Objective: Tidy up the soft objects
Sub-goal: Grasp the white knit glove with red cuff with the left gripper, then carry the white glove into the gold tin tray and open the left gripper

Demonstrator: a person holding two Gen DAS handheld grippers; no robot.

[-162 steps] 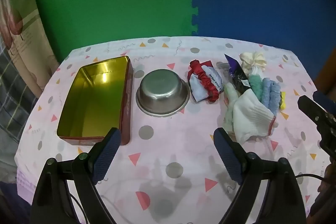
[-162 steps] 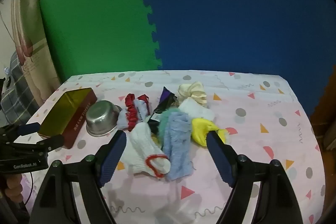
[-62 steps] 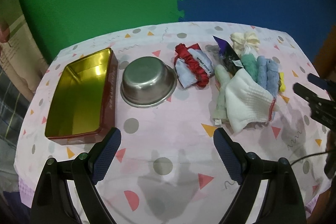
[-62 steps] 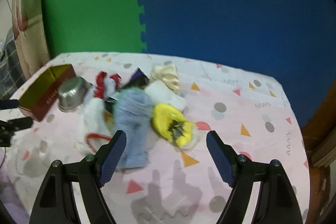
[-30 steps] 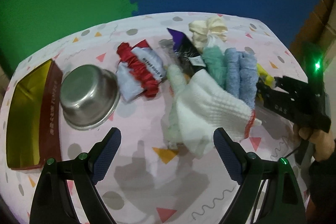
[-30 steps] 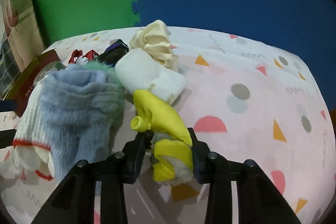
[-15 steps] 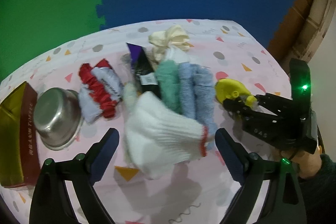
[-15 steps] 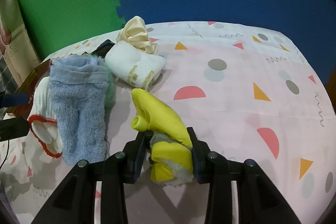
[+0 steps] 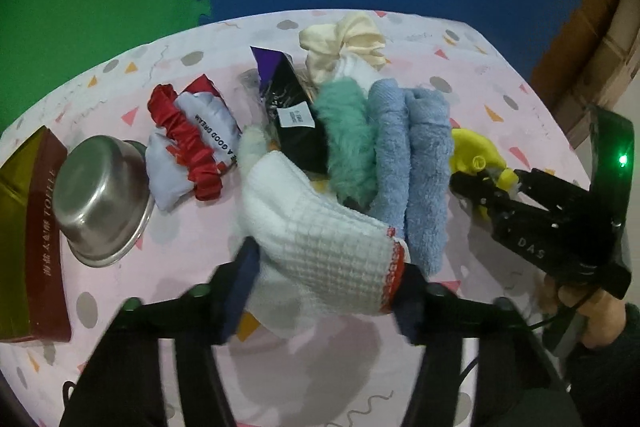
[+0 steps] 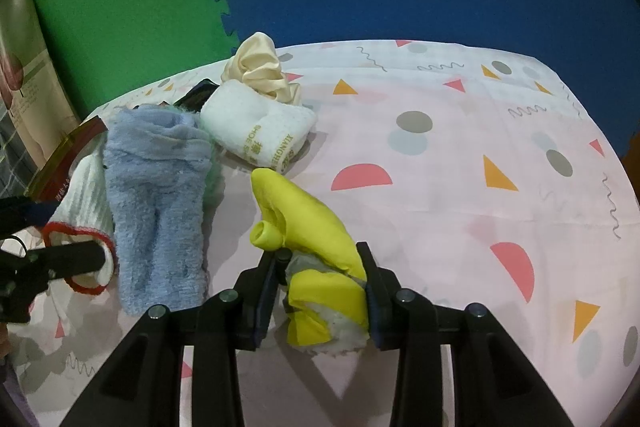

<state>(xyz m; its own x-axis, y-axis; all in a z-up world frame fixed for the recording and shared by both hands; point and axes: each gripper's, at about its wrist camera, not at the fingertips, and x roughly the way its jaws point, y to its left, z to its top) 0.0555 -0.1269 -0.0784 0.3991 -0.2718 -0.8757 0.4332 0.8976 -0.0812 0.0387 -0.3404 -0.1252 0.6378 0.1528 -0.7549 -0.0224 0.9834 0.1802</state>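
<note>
Left tool (image 9: 324,285) has just been closing on the white knit glove (image 9: 320,239); right tool (image 10: 320,291) clamps the yellow rubber glove (image 10: 308,223); lift both straight, then carry toward the tin (image 9: 24,239) at nine o'clock.

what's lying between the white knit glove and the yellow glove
The folded light blue towel lies between the white knit glove and the yellow glove, with the fuzzy green cloth beside it; clearest in the left wrist view.

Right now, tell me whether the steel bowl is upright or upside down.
Upside down: the steel bowl shows its flat base facing up, flared rim down on the tablecloth.
</note>
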